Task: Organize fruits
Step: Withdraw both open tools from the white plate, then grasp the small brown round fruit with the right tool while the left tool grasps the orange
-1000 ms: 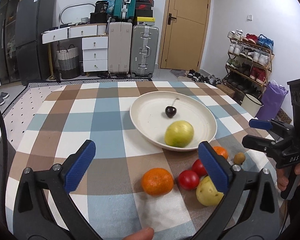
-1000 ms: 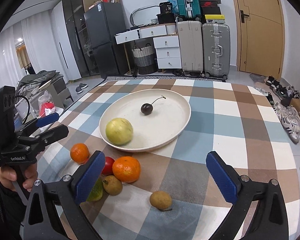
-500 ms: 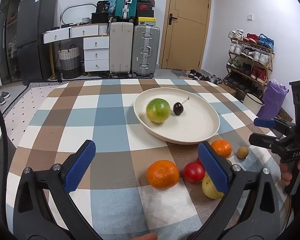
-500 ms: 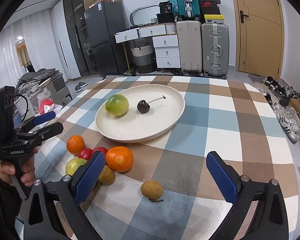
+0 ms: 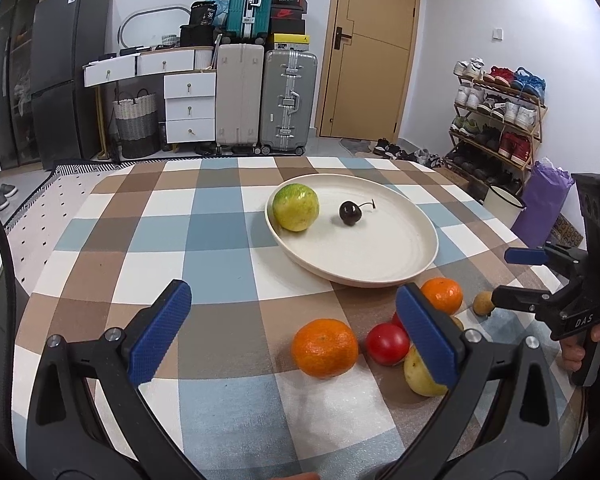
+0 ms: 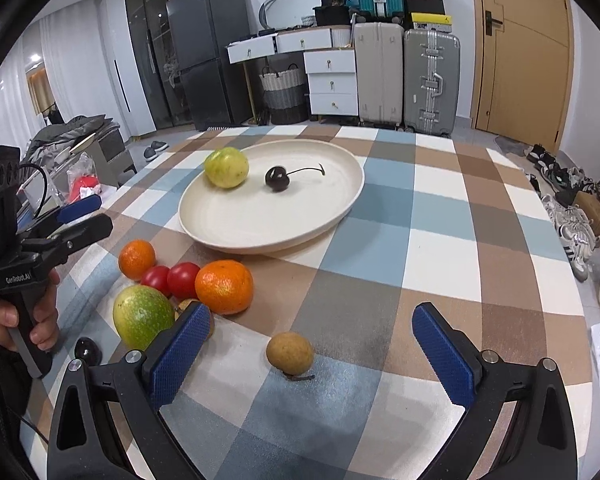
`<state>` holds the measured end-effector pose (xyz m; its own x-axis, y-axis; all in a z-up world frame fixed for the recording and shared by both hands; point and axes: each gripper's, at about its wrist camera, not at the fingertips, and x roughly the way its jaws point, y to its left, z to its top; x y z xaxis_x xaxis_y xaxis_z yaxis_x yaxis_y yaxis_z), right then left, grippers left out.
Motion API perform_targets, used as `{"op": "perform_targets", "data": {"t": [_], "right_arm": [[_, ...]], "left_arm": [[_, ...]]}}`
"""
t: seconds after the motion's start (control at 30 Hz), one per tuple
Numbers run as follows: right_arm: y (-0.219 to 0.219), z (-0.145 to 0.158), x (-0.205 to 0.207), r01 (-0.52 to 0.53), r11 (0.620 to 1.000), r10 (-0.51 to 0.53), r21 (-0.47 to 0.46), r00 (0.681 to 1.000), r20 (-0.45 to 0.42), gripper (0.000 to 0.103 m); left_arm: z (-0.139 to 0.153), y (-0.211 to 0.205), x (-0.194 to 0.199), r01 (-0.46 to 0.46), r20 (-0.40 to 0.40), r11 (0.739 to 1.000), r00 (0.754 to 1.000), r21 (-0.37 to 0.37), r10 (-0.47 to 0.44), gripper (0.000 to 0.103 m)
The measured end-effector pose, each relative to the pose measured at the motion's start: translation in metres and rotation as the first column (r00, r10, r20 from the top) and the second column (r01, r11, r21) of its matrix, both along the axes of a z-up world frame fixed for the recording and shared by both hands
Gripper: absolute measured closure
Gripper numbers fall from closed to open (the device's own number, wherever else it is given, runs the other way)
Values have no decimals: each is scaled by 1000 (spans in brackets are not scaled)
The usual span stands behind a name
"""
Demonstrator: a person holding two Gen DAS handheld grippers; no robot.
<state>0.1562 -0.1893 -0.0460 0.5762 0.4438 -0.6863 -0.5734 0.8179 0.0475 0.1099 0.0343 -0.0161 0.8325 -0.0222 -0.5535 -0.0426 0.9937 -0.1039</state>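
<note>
Fruits are lying in a loose cluster on the checked cloth, and we are holding both tongs spread wide above them with nothing between the blue pads. Our right gripper (image 6: pixel 306 356) is hovering with the small brown longan (image 6: pixel 289 353) almost dead centre between its fingers, just ahead of the tips and a little toward the left pad; the fruit is nearly round, with its short stalk lying on the cloth on the side nearest us, so no long axis is dictating the wrist angle. Our left gripper (image 5: pixel 296 332) is hanging released too, with a mandarin (image 5: pixel 324 347) just ahead and right of centre, and a red tomato (image 5: pixel 387 343) and a yellow-green fruit (image 5: pixel 422 374) partly hidden behind its right pad.

Moving outward from the right tongs, a second mandarin (image 6: pixel 224 287), two tomatoes (image 6: pixel 183 279), a large green mango-like fruit (image 6: pixel 143 316) and a smaller orange (image 6: pixel 137 259) are bunching together beyond its left pad. Farther ahead of both tongs the cream plate (image 6: pixel 324 216) is holding a yellow-green round fruit (image 6: pixel 226 167) and a dark cherry (image 6: pixel 276 179) with its stalk pointing away to the right.

We are judging the longan as the nearer pick: it sits apart from the cluster and squarely in the right hand's opening, so a short drop forward and down should frame it. Being small and round, it may roll off the pads if we close off-centre.
</note>
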Motion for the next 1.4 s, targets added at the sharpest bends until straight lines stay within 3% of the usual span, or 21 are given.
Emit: {"op": "perform_targets", "data": {"t": [0.33, 0.5, 0.8, 1.1, 1.4], "right_arm": [[1, -16, 5, -42, 998, 37, -52, 995, -91, 2], [5, -21, 2, -72, 994, 63, -79, 992, -109, 24], [8, -25, -1, -93, 991, 83, -96, 991, -102, 47], [11, -24, -5, -119, 988, 110, -97, 989, -94, 56], [12, -24, -5, -124, 988, 116, -88, 989, -96, 56]], "left_arm": [[-5, -5, 5, 28, -45, 999, 999, 19, -27, 1], [-12, -1, 10, 30, -97, 1000, 995, 0, -30, 1], [-20, -6, 15, 76, -150, 997, 986, -11, -77, 4], [-35, 2, 27, 69, -237, 996, 968, -64, -83, 23], [-46, 5, 37, 99, -277, 987, 952, -123, -130, 45]]}}
